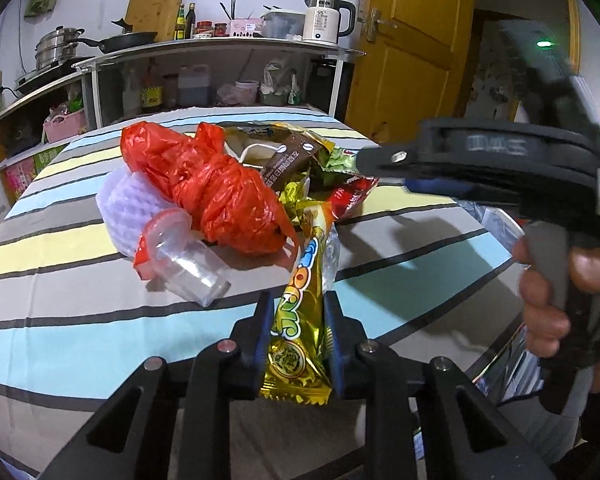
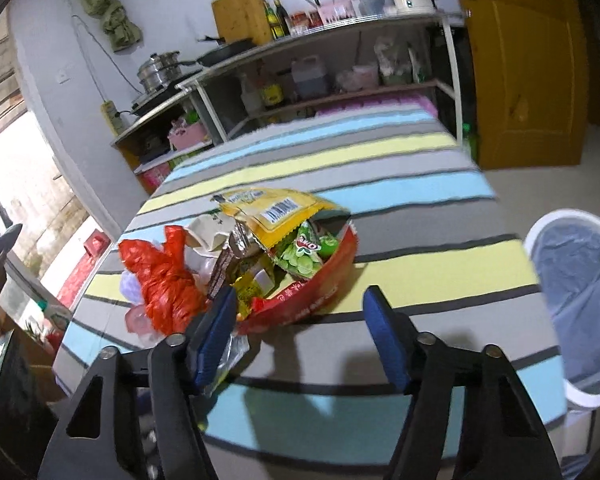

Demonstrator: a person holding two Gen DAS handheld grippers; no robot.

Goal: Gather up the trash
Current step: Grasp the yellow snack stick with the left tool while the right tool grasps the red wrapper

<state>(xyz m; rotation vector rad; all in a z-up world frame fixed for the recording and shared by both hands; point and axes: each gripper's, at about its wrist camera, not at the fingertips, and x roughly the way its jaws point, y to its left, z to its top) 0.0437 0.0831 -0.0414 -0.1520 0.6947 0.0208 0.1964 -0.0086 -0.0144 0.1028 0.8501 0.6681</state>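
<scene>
The right wrist view is blurred, so the print on the packets there is hard to read, and the white round trash bin with a clear plastic liner (image 2: 572, 312) is cut off at the right edge of that view. In the left wrist view the right gripper (image 1: 380, 160) shows only from the side and is smeared, its far end hidden behind its own body, with a hand (image 1: 548, 292) on its handle at the right. The left gripper (image 1: 296, 312) has its jaws closed on a long golden foil snack wrapper with coloured letters (image 1: 296, 312): the blue pads (image 1: 332, 320) press on both of its sides, its crimped lower end lies between the jaw arms and its upper end reaches forward into the pile. Ahead of these jaws and to their left lie a crumpled red plastic bag (image 1: 216, 192), a clear plastic cup on its side (image 1: 188, 264) and a white foam net sleeve (image 1: 132, 204), all on the striped tabletop (image 1: 60, 280). The jaws of the right gripper (image 2: 300, 312) stand apart and hold nothing; no earlier view is given to compare. A flat red foil packet (image 2: 320, 292) lies just ahead between them, and its left pad (image 2: 216, 336) is beside a clear film wrapper (image 2: 228, 360). Further ahead are a yellow bag with a barcode (image 2: 276, 208) and a green packet (image 2: 308, 252). The bin is well to the right of these jaws.
</scene>
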